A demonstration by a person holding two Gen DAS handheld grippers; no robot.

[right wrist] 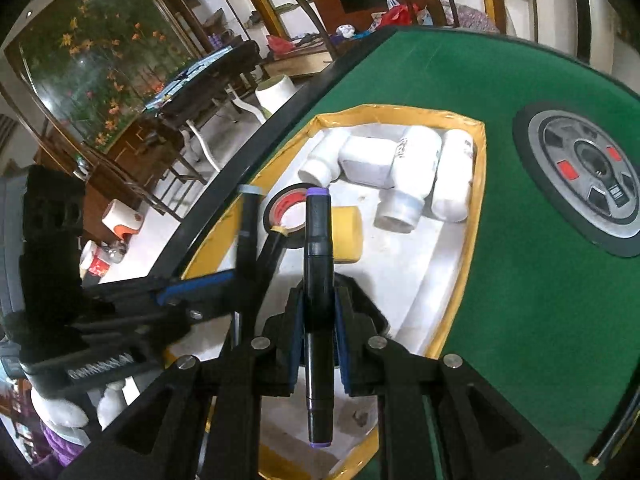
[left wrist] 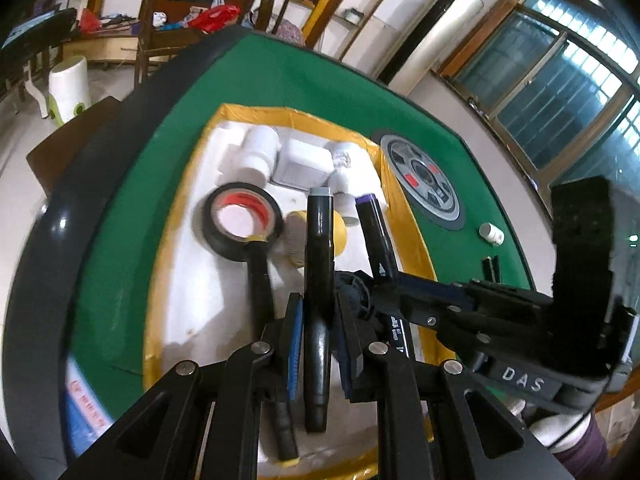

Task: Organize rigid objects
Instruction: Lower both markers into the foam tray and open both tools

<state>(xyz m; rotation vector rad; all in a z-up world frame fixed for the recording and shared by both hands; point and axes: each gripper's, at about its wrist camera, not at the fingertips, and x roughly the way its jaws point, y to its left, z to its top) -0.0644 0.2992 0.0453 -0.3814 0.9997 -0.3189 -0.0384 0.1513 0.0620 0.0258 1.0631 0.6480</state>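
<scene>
Holding two markers, left claw [left wrist: 316, 308] one, right claw [right wrist: 318, 316] one

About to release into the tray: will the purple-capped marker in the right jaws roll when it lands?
Probably: the purple-capped marker looks round, smooth and rigid, so it may roll. The white tray floor looks flat there. The tape roll and yellow block beyond might stop it.

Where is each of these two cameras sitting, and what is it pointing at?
Left wrist: rides on the left claw, looking down along a grey-capped marker into the white tray; the right claw shows.
Right wrist: rides on the right claw, holding a purple-capped marker; the left claw shows.
Shared: tray, tape roll, white bottles.
</scene>
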